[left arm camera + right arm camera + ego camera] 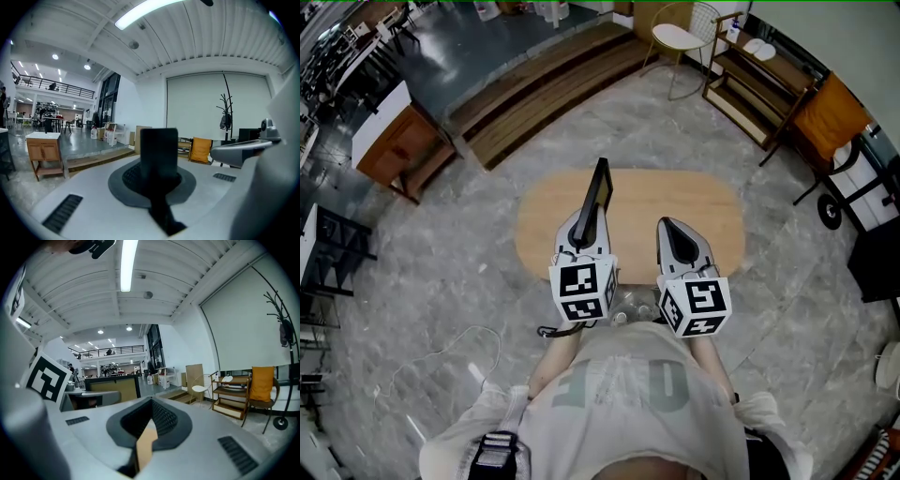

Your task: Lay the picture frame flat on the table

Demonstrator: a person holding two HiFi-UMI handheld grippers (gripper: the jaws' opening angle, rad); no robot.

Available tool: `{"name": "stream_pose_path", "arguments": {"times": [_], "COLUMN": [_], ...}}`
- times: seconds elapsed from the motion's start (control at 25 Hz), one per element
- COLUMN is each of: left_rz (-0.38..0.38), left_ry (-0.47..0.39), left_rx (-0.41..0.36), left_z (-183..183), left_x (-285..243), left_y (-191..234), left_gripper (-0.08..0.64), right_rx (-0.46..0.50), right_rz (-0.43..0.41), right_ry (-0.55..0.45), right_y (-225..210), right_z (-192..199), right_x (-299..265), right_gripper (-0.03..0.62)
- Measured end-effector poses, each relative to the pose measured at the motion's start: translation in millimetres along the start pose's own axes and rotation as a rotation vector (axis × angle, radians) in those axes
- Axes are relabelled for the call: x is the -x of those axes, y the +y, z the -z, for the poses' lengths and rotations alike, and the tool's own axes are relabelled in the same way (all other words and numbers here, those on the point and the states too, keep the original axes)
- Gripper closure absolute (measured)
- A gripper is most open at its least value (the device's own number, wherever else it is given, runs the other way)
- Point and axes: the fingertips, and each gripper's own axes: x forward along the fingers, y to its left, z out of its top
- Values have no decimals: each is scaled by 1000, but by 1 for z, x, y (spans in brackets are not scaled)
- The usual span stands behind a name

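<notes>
In the middle of the head view an oval wooden table (pixel 712 216) stands on a grey marble-patterned floor (pixel 441 281). The two grippers sit side by side over its near edge, their marker cubes just above the person's pale shirt (pixel 619 394) at the bottom of the frame. The left gripper (pixel 584 225) is clenched on the picture frame (pixel 601 187), a thin black panel. From above the panel shows edge-on, standing upright over the table and running from the jaw tips toward the top of the frame with a slight lean. In the left gripper view the same dark panel rises straight up from between the closed jaws at centre frame. Whether its lower edge touches the tabletop cannot be told. The right gripper (pixel 670 230) is just to the right of the left one, apart from the frame. In the right gripper view its jaws are pressed together on nothing, with only a sliver of tan wood showing through the slit between them. Along the top of the head view are broad wooden steps (pixel 553 84), a white wire chair (pixel 680 37) and a low wooden shelf (pixel 750 89).
</notes>
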Motion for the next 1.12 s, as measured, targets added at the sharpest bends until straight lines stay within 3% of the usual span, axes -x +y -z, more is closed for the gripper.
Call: {"name": "stream_pose_path", "arguments": {"times": [0.4, 0.8, 0.96, 1.12], "left_rz": [1, -33, -22, -30], "left_ry": [-5, 27, 55, 65], "left_rx": [-9, -26, -69, -38], "left_z": [-5, 2, 15, 41], "left_x": [-17, -38, -59, -84], "left_y": [-30, -10, 4, 16], "left_gripper": [540, 540, 540, 540], "right_rx": [21, 78, 73, 65], "right_rz": [23, 2, 13, 30], "right_ry": [-12, -72, -71, -42], "right_y": [-37, -50, -51, -62], "right_z": [-8, -34, -26, 0], "right_x": [-2, -46, -73, -105], "right_gripper": [586, 586, 586, 586]}}
